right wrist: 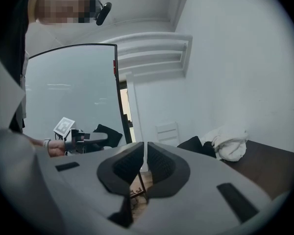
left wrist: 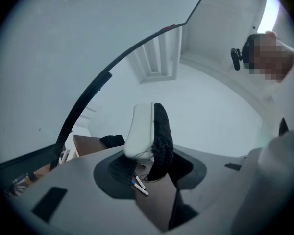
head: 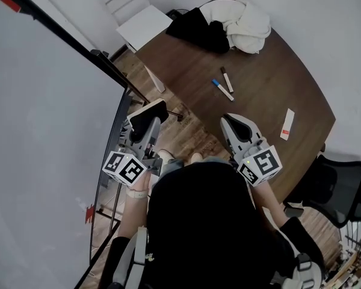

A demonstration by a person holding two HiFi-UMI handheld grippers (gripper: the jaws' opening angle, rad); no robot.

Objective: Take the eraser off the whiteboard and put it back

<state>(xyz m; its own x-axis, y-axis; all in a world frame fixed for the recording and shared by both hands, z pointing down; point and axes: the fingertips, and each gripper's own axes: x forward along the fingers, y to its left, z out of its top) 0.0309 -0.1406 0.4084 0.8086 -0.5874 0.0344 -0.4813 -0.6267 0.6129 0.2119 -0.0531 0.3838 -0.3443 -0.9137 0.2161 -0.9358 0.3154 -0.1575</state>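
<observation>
Eraser [left wrist: 143,126], white-backed with black felt, stands upright, pinched between the left gripper's [left wrist: 146,164] jaws, with its lower end buried between the pads. It is in the air, clear of the whiteboard [left wrist: 59,58] on the left. The right gripper [right wrist: 144,163] is empty, its jaws pressed almost together. In the head view, the person's head covers both hands. Two markers [head: 224,86] lie on the table [head: 271,95] beyond.

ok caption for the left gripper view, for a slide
Left gripper clamped on the eraser, white back and black felt, with the whiteboard at left.
</observation>
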